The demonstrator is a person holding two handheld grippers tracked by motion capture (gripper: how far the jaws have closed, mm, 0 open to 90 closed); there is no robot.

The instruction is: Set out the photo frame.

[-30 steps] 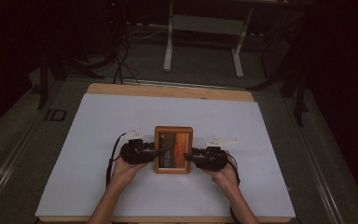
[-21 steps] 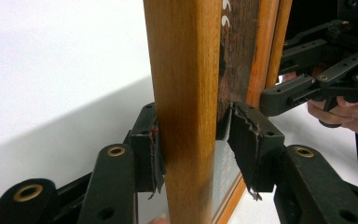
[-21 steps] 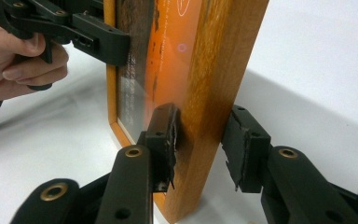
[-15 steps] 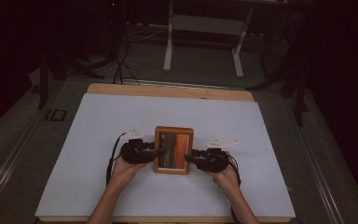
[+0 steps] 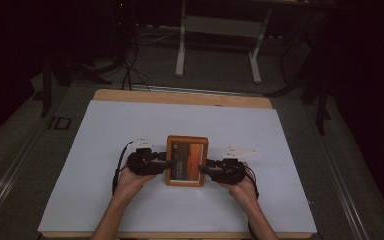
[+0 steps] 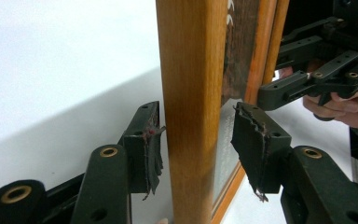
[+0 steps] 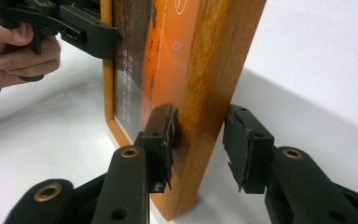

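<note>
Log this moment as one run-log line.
left gripper: opening, astride picture frame edge, pads off | right gripper: opening, astride opposite edge | frame: flat on table

High view: dim overall. The white tabletop [image 5: 105, 150] is the brightest area, evenly lit without hard shadows; surroundings in the upper corners and right side fall to near black. Image soft and slightly grainy, fine detail lost.

Left gripper view: bright, the white surface in the upper left nearly washed out. A soft grey shadow lies at lower left. The picture frame [image 6: 191, 93] shows a pale reflection on its glass. Near parts slightly soft.

Right gripper view: bright, white at upper right close to overexposed; diffuse shadow at the frame's base; far edge blurred.
</note>
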